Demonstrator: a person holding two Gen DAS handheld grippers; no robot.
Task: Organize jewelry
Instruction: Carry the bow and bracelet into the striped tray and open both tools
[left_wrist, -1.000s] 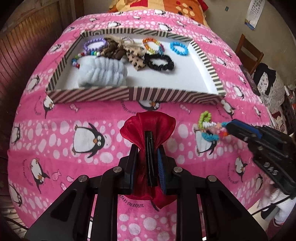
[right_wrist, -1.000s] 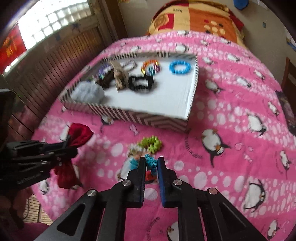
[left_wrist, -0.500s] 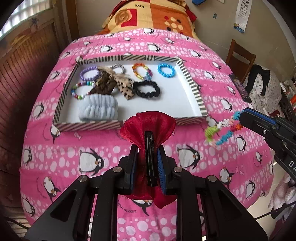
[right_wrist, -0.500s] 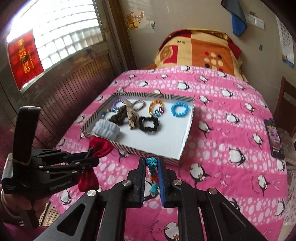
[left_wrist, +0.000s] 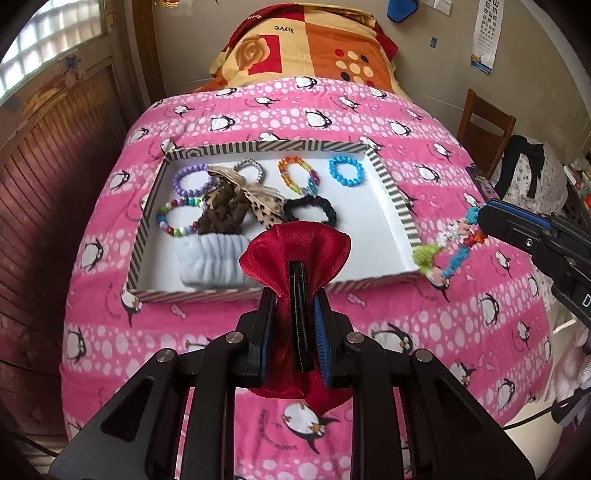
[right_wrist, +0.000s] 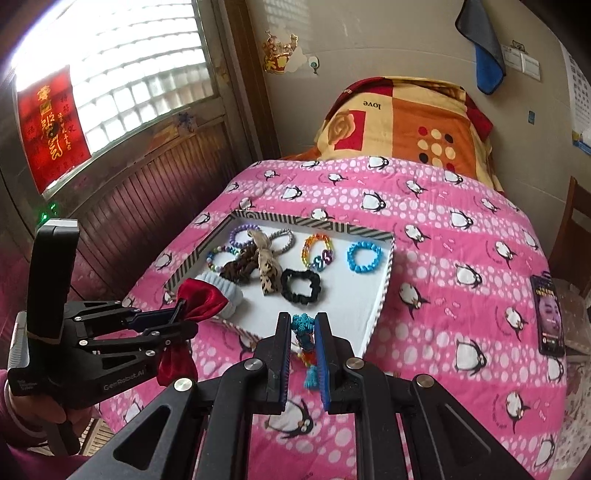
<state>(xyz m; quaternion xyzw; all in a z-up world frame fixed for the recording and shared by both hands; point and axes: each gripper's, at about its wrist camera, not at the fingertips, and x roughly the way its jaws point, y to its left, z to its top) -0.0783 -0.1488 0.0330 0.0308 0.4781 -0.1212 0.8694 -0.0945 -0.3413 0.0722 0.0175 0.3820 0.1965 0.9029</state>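
Red satin gathers at the neck where the left gripper (left_wrist: 294, 314) has its fingers clamped on the small drawstring pouch (left_wrist: 294, 246), so the ruffled mouth stands up above the grip and the body hangs below, a hold that seems meant to keep the opening facing upward. The right gripper (right_wrist: 302, 345) has its fingers pressed together on a colourful string of small beads and charms (right_wrist: 304, 341) with a blue snowflake at the top; in the left view the string (left_wrist: 448, 243) dangles from it in the air, beside the right edge of the tray, free to be lowered end first. Both tools hang above the pink penguin-print bed cover (left_wrist: 369, 122), on the near side of the shallow white tray with a striped rim (left_wrist: 397, 199), where bead bracelets and hair scrunchies lie spread apart, each easy to reach. Judging by this pairing, the string is probably bound for the pouch, whose mouth looks pinched narrow, so threading it in may be fiddly.
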